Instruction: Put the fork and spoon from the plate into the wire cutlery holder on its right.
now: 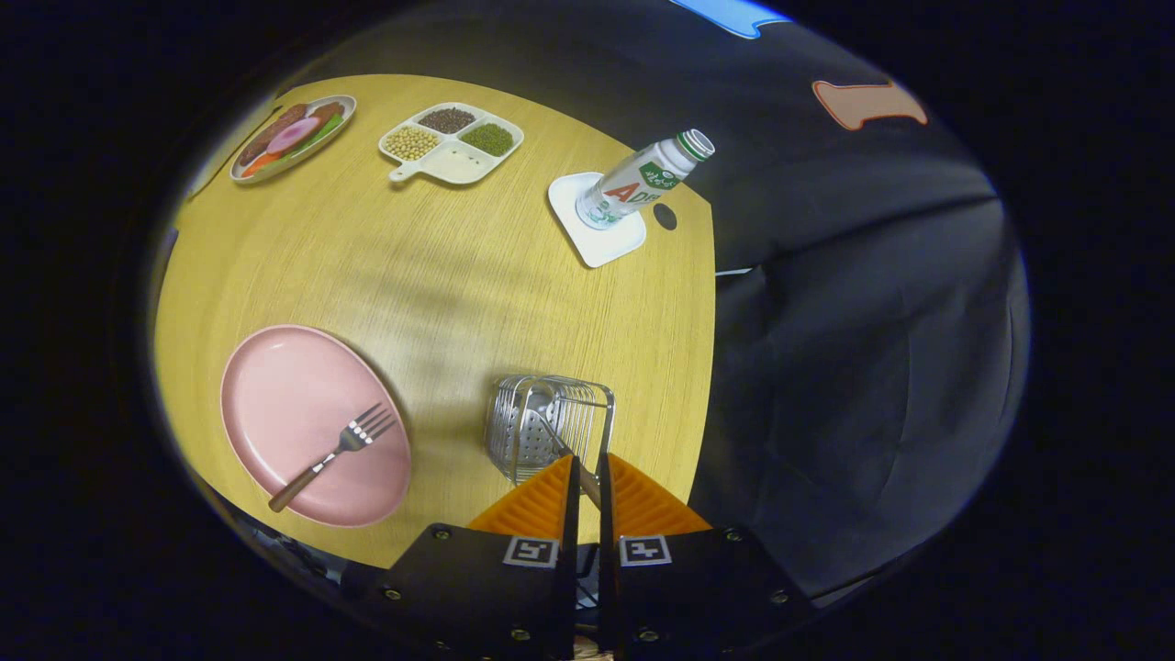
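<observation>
**A pretend dinner table inside a dark booth**

This looks like a test booth made up to look like a home dinner table. A round wooden table [441, 275] stands in front of black cloth walls [863, 349], not real room walls. On the table are things for a meal: a pink plate [294, 404] with a fork [332, 455] on it, a wire cutlery holder [548, 424] beside the plate, a drink bottle [643, 179] on a white coaster [597, 240], a white tray [452, 143] with beans in its parts, and a dish [292, 138] of what looks like toy food. The gripper [587, 482] above the holder has its fingers pressed on a spoon handle [587, 485], like a machine practising house chores.
</observation>
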A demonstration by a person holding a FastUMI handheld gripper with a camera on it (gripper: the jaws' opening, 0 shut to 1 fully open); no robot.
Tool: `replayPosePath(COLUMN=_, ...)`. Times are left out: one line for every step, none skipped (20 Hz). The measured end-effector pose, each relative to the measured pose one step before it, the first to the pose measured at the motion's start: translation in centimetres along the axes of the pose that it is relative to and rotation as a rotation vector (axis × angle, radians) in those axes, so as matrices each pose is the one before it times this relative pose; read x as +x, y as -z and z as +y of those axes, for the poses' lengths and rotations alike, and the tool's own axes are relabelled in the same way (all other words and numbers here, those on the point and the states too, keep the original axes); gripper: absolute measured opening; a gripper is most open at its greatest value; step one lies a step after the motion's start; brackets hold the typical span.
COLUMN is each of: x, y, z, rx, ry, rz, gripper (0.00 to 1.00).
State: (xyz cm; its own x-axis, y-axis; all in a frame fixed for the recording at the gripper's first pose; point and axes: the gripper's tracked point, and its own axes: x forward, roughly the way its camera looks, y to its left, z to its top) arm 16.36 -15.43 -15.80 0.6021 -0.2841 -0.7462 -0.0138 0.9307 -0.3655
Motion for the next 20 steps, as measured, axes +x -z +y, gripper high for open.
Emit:
replayPosePath(x=-0.453, y=-0.220, z=0.739, rx=0.04170, ry=-0.02349, rz=-0.02459, gripper=0.10)
replayPosePath(x=-0.524, y=-0.301, z=0.677, rx=0.03787, ry=-0.02261, rz=-0.02167, gripper=0.10)
replayPosePath(x=-0.527, y=-0.062, z=0.613, rx=0.02952, ry=-0.01555, rz=-0.01575, gripper=0.10)
replayPosePath(x=-0.462, y=-0.050, z=0.719, rx=0.02090, ry=-0.01465, rz=-0.01110, gripper=0.10)
replayPosePath(x=-0.332, y=0.124, z=0.708, rx=0.01201, ry=-0.00815, rz=-0.00763, gripper=0.10)
replayPosePath(x=-0.352, y=-0.006, z=0.583, rx=0.00945, ry=-0.00317, rz=-0.00710, gripper=0.10)
replayPosePath(x=-0.335, y=0.416, z=0.654, rx=0.00942, ry=0.00848, rz=0.00402, gripper=0.10)
replayPosePath(x=-0.277, y=0.476, z=0.508, rx=0.00667, ry=0.00834, rz=0.01070, gripper=0.10)
replayPosePath(x=-0.307, y=0.610, z=0.700, rx=0.00270, ry=0.00793, rz=0.01114, gripper=0.10)
replayPosePath(x=-0.150, y=0.537, z=0.643, rx=-0.00015, ry=0.00511, rz=0.01172, gripper=0.10)
replayPosePath(x=-0.311, y=0.772, z=0.432, rx=-0.00592, ry=0.01292, rz=0.02347, gripper=0.10)
replayPosePath(x=-0.356, y=0.863, z=-0.031, rx=-0.00965, ry=0.03328, rz=0.03133, gripper=0.10)
replayPosePath(x=-0.254, y=1.093, z=-0.036, rx=-0.00976, ry=0.03592, rz=0.03182, gripper=0.10)
replayPosePath(x=-0.434, y=0.454, z=0.483, rx=0.00339, ry=0.00443, rz=0.00881, gripper=0.10)
replayPosePath(x=-0.286, y=-0.093, z=1.386, rx=0.02391, ry=-0.03111, rz=-0.01441, gripper=0.10)
replayPosePath(x=-0.141, y=-0.158, z=1.553, rx=0.03158, ry=-0.05045, rz=-0.01840, gripper=0.10)
replayPosePath(x=-0.169, y=0.002, z=1.366, rx=0.02449, ry=-0.04400, rz=-0.00900, gripper=0.10)
replayPosePath(x=0.026, y=0.070, z=0.964, rx=0.01601, ry=-0.02874, rz=-0.00953, gripper=0.10)
replayPosePath(x=0.096, y=0.102, z=0.877, rx=0.00567, ry=-0.01918, rz=-0.00683, gripper=0.10)
replayPosePath(x=0.124, y=0.405, z=0.803, rx=-0.00307, ry=-0.01333, rz=0.00251, gripper=0.10)
